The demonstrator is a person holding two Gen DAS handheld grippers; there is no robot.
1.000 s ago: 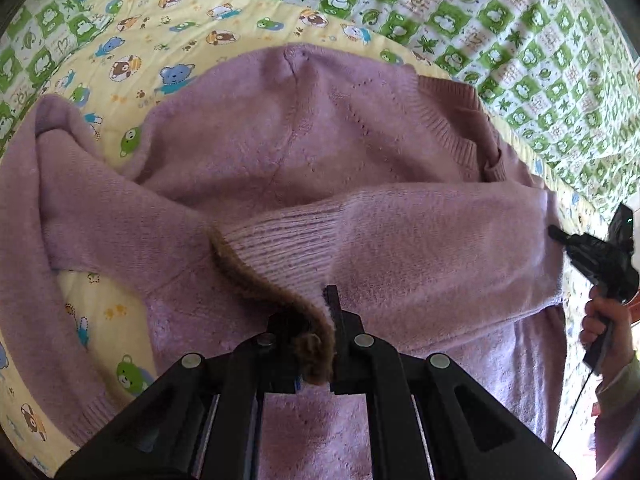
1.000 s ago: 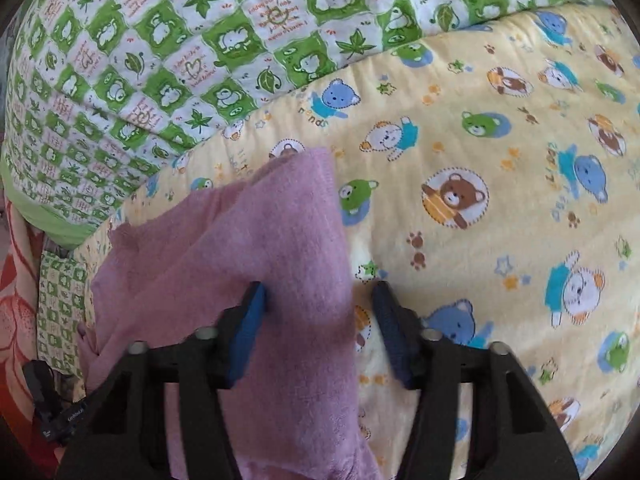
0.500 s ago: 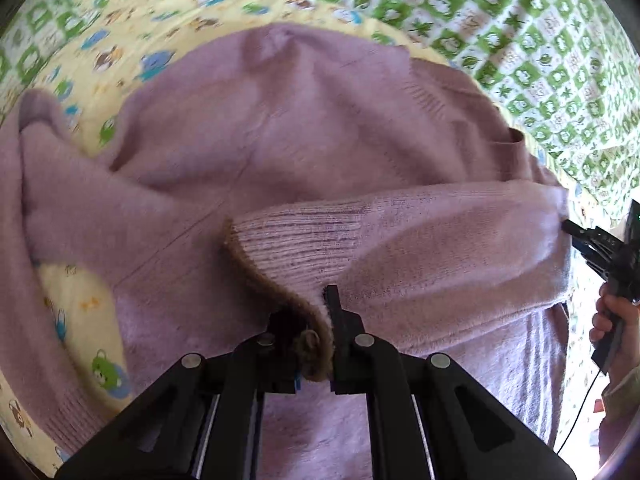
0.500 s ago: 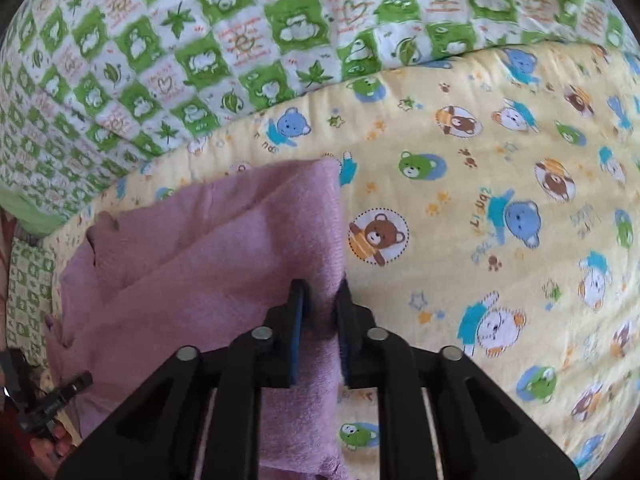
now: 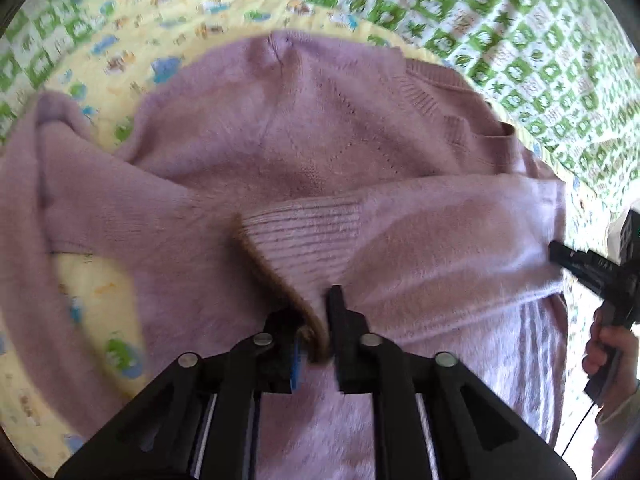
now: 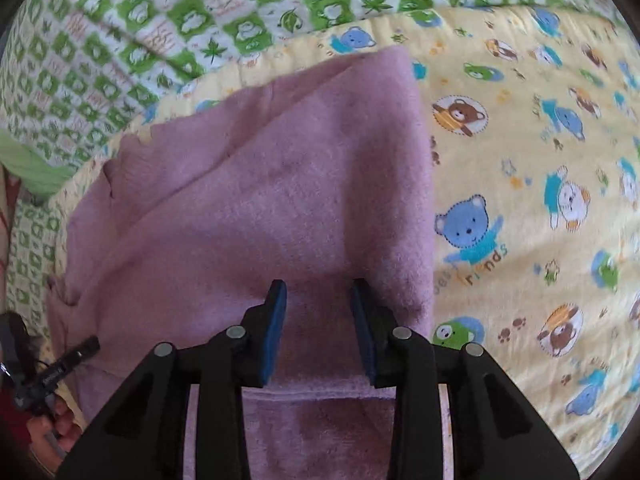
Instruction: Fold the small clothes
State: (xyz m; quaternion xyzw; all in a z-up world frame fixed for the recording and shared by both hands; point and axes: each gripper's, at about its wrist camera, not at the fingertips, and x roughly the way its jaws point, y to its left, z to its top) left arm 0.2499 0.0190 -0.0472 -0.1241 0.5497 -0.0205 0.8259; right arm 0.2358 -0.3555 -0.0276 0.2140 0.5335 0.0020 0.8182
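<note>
A pink knitted sweater (image 5: pixel 304 148) lies spread on a yellow bear-print blanket (image 5: pixel 92 280). One sleeve (image 5: pixel 440 240) is folded across its body. My left gripper (image 5: pixel 316 320) is shut on that sleeve's ribbed cuff (image 5: pixel 296 240). The right gripper shows at the right edge of the left wrist view (image 5: pixel 592 268), beside the sleeve's fold. In the right wrist view my right gripper (image 6: pixel 318 308) is open, its fingers apart just over the sweater's folded edge (image 6: pixel 280 200). The other sleeve (image 5: pixel 60 184) lies out to the left.
A green and white checked quilt (image 5: pixel 520 20) lies beyond the blanket (image 6: pixel 540 200), and it also shows in the right wrist view (image 6: pixel 160 20). A hand holds the left gripper at the lower left of the right wrist view (image 6: pixel 44 380).
My right gripper closed on the sweater's edge half a second ago and has now opened, letting it go. My left gripper keeps hold of the cuff, shifted slightly over the sweater.
</note>
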